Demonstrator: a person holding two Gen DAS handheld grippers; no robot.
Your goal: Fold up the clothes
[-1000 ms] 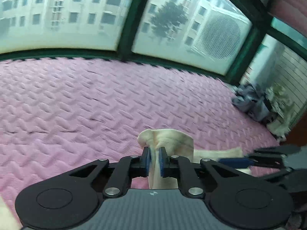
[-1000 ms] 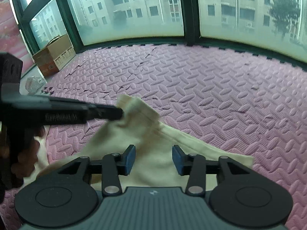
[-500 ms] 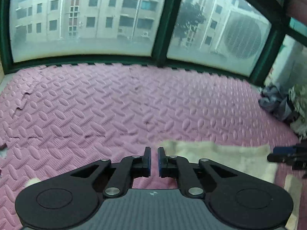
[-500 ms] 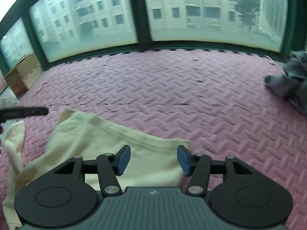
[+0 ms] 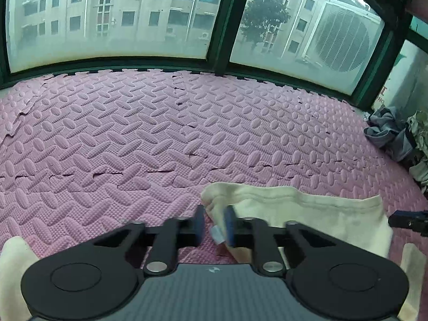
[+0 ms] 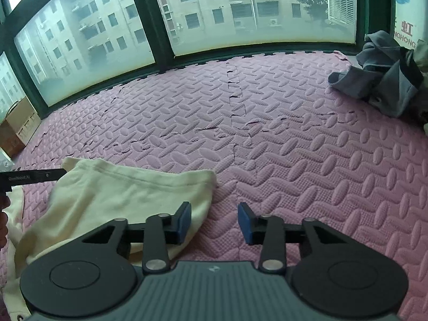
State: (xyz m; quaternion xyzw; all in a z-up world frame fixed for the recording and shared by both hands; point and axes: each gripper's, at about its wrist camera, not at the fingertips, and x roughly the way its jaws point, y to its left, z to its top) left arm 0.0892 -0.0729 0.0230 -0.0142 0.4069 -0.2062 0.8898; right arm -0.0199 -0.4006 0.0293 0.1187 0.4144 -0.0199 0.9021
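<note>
**Q:** What was the condition of the left gripper [image 5: 214, 226]?

**A:** Its blue pads [image 5: 229, 224] stood a narrow gap apart. A corner of the cream garment [image 5: 307, 214] and a small white tag lay in that gap. Whether the pads pressed the cloth could not be determined from the left wrist view.

**Q:** And the right gripper [image 6: 214, 223]?

**A:** Its fingers were spread wide and held nothing. The left pad [image 6: 184, 222] sat over the garment's near right edge; the right pad sat over bare mat.

**Q:** Where was the garment located?

**A:** The cream garment [image 6: 128, 195] lay on the pink foam mat [image 6: 307, 147], near the camera and left of centre in the right wrist view. Its hemmed edge faced the far side. The tip of the other gripper touched its far left corner.

**Q:** What else was present?

**A:** A grey clothes pile [image 6: 379, 75] sat at the far right, well apart from the garment. A cardboard box [image 6: 16, 125] stood at the far left, beside the windows [image 5: 115, 18].
</note>
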